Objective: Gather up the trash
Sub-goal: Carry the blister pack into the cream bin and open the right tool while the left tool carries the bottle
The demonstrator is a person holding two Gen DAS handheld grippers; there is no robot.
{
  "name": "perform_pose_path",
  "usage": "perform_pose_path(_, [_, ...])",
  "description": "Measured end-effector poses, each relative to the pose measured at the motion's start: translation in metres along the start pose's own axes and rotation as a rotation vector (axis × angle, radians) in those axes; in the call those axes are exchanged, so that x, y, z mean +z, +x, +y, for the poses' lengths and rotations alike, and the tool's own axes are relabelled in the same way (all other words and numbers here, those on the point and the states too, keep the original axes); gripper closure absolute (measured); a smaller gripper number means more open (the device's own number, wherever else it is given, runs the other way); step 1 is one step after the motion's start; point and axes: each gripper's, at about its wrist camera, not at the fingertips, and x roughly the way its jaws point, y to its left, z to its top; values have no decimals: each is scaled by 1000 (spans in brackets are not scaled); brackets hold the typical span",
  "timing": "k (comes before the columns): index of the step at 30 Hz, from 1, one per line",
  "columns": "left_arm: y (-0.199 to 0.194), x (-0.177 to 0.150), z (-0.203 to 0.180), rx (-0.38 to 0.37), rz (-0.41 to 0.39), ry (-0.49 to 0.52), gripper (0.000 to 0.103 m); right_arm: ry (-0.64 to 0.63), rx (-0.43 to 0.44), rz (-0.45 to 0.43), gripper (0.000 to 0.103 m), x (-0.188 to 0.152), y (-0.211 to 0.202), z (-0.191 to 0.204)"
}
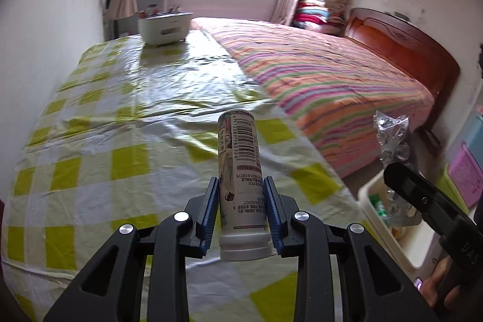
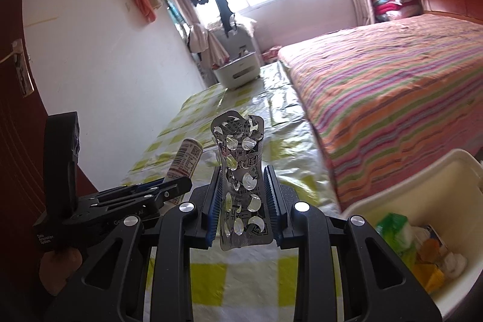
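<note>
My left gripper is shut on a small white medicine bottle with a barcode label, held above the yellow-checked tablecloth. My right gripper is shut on an empty silver blister pack, also held above the cloth. The blister pack also shows at the right in the left wrist view, over a cream trash bin. The bottle shows left of the blister pack in the right wrist view. The bin sits at lower right and holds a green packet and other scraps.
A white appliance stands at the table's far end. A bed with a striped cover runs along the table's right side, with a wooden headboard. Folded blankets are stacked by the window. Coloured boxes sit beyond the bin.
</note>
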Motion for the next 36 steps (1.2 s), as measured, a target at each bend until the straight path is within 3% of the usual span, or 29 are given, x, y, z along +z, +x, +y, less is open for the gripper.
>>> perform_pose_path(15, [3, -4, -79, -119, 11, 97, 74, 143, -144, -118, 77, -6, -56, -72])
perform_pose_path(29, [3, -8, -120, -181, 25, 159, 74, 249, -254, -145, 73, -8, -61, -111])
perform_pose_path(31, [3, -9, -124, -189, 27, 167, 74, 250, -266, -158, 68, -8, -64, -110])
perform_pose_path(33, [3, -10, -129, -194, 29, 174, 74, 259, -290, -175, 40, -7, -68, -113])
perform_pose_path(36, [2, -12, -136, -205, 32, 184, 74, 299, -292, -205, 38, -8, -74, -121])
